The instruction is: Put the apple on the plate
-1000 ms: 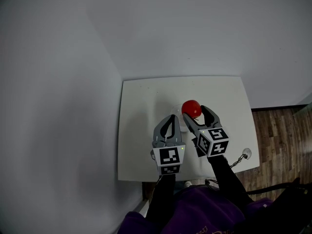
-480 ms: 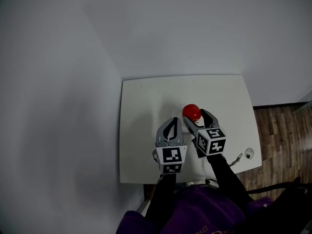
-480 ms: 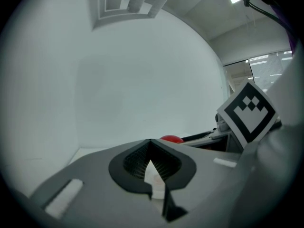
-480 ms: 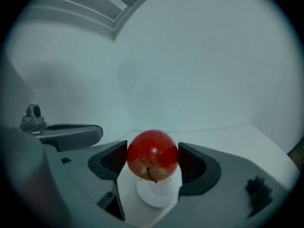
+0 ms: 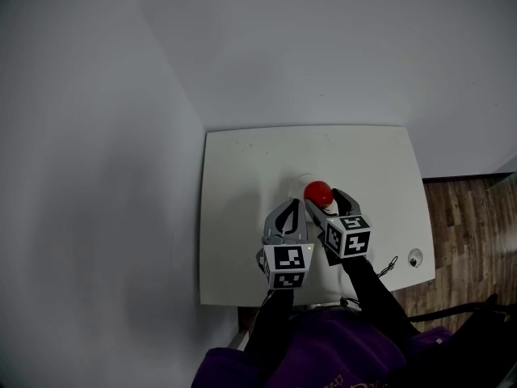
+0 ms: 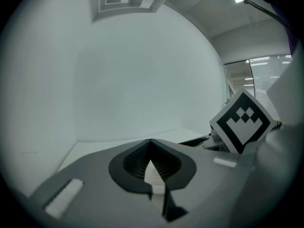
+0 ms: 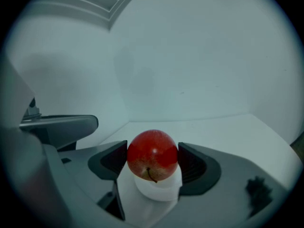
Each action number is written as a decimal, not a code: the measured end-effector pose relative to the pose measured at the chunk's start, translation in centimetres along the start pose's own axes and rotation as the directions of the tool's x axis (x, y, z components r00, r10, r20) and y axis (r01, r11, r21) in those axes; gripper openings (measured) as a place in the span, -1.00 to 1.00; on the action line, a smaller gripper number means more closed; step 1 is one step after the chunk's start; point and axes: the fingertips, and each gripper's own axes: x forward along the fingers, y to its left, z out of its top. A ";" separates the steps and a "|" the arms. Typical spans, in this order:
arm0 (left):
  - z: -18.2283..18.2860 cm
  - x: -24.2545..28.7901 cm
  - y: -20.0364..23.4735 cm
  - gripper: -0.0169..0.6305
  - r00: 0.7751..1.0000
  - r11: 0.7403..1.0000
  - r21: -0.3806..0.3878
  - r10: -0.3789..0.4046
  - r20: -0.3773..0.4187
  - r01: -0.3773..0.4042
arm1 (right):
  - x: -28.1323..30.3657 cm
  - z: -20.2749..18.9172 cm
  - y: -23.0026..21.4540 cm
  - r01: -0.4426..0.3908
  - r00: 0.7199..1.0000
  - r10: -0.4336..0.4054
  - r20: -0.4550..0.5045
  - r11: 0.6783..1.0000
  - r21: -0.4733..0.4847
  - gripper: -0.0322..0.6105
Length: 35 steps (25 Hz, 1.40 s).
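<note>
While the right gripper (image 5: 324,200) grasps the apple (image 5: 318,191) over a seeming plate (image 5: 296,183) mid-table (image 5: 234,217), the left gripper (image 5: 291,208) is clenched.

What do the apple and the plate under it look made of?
Apple: glossy red skin, yellowish base, brown stem; real fruit or plastic replica, can't tell. Plate: plain smooth white, faint sheen; ceramic or plastic, unclear.

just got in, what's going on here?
A person works two handheld grippers over a white table. The right gripper has its jaws closed on a red apple and holds it directly over the small white plate. Whether the apple already touches the plate can't be told. The left gripper is shut on nothing and sits just beside the right one.
</note>
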 end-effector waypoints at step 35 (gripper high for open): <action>-3.3 2.4 -0.1 -0.92 0.995 0.999 -0.031 -0.035 -0.090 0.033 | 2.6 -4.0 -1.4 0.003 0.992 -0.002 -0.126 1.000 0.010 0.15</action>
